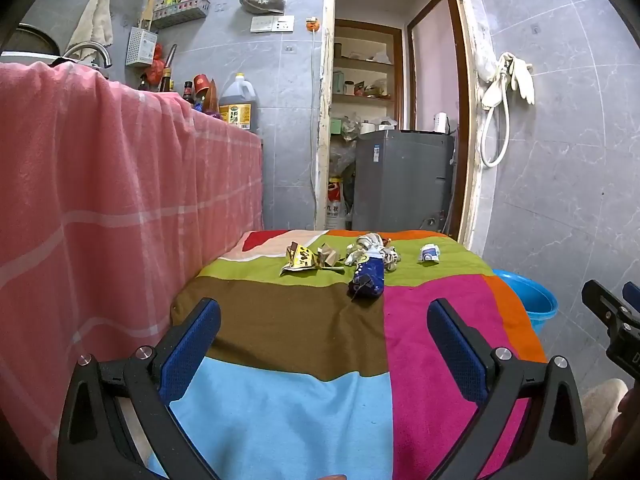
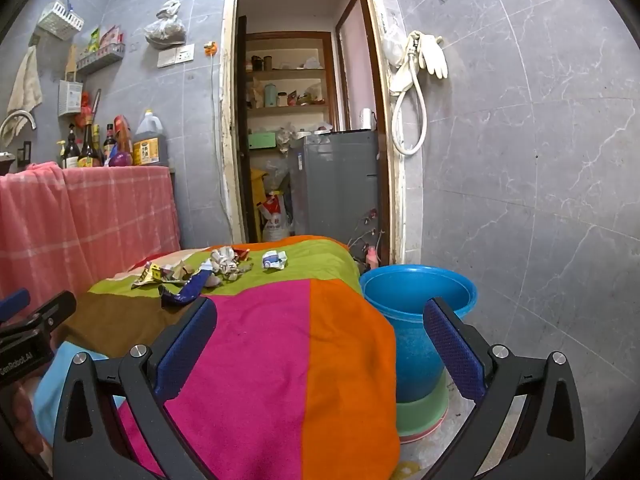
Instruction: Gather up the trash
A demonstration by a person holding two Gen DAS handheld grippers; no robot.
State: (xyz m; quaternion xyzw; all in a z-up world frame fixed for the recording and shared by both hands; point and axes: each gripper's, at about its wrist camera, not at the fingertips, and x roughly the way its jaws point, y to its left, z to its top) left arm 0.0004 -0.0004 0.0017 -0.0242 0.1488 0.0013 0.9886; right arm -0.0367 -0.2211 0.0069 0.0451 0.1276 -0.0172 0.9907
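The striped blanket (image 1: 288,320) spreads ahead of me over the table, and the trash sits in a loose row across its far green band. Off the blanket's right edge, on the floor, stands the blue bucket (image 2: 416,292), which I take to be where the trash goes. My right gripper (image 2: 320,344) hangs at that corner, with the bucket just past its right finger; my left gripper (image 1: 324,344) hangs over the brown and light blue patches.

Everything I want lies forward of both grippers, well apart from the fingertips. Nearest is the blue wrapper (image 1: 367,280); its long axis runs away from me, almost in line with my left gripper and a little right of its centre, so I judge the left is the better placed for it. Behind it is the crumpled white paper (image 1: 372,250), to its left the yellow wrapper (image 1: 300,262), and furthest right the small white and blue scrap (image 1: 429,255), which I judge lies closer to the right gripper.

Both sets of jaws are spread as wide as they go, touching nothing and gripping nothing
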